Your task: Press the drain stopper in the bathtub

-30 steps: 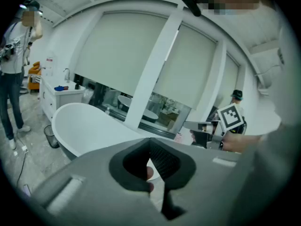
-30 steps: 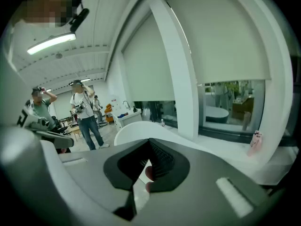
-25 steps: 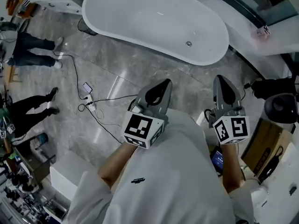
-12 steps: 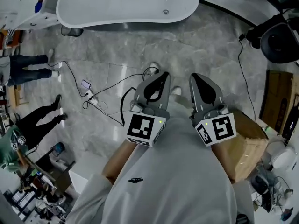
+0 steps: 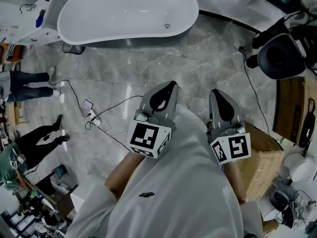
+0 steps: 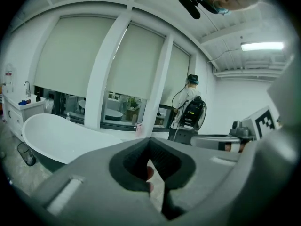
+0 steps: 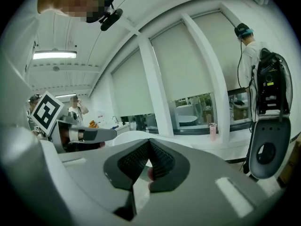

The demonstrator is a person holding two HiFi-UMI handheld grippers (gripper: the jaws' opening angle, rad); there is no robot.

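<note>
- The drain stopper (image 5: 167, 26) is a small round metal disc on the bottom of the white bathtub (image 5: 109, 9), toward its right end and close to the near rim.
- Nothing touches it. Both tools are well apart from the tub, over the marble floor (image 5: 198, 58) in front of the person's chest.
- The left tongs (image 5: 170, 86) are closed tip to tip with nothing between them, and the right tongs (image 5: 217, 93) are likewise closed and empty.
- Neither gripper view shows the stopper, so aiming depends on the head view.
- Cables (image 5: 106, 108) trail across the floor near the path to the tub and could catch a foot on the approach.
- A closed tip landing off-centre could skid off the small stopper on the smooth tub bottom, leaving it unpressed.
</note>
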